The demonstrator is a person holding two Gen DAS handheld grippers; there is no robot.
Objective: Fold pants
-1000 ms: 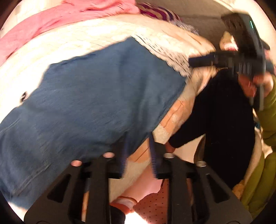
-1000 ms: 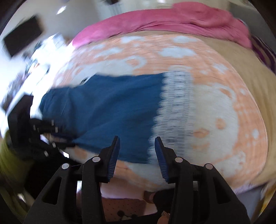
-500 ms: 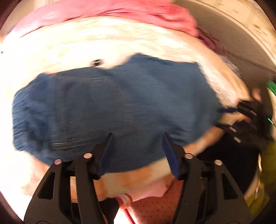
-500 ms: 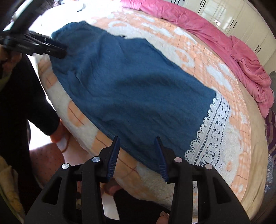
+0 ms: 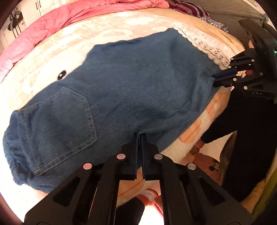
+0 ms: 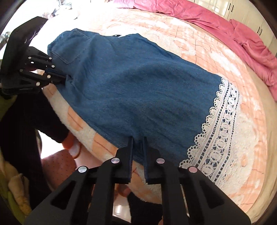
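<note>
Blue denim pants (image 5: 129,83) lie flat across the bed, back pocket (image 5: 65,121) at the waist end and a white lace hem (image 6: 219,138) at the other. My left gripper (image 5: 139,136) is shut on the pants' near edge, toward the waist half. In the right wrist view it shows at the left (image 6: 64,77), the cloth puckered at its tips. My right gripper (image 6: 137,140) is shut on the same near edge, close to the lace, with denim (image 6: 138,86) showing between its fingers. The left wrist view has it at the right (image 5: 216,78).
The bed carries a fluffy peach-and-white blanket (image 6: 190,34), with a pink quilt (image 6: 242,34) bunched along its far side. A striped cloth (image 5: 190,10) lies at the far corner. The person's dark-clad legs (image 5: 251,138) stand against the near bed edge, above a dotted slipper (image 5: 207,166).
Both grippers stood open above the pants' near edge half a second ago; now both have dropped onto that edge and shut on the denim.
</note>
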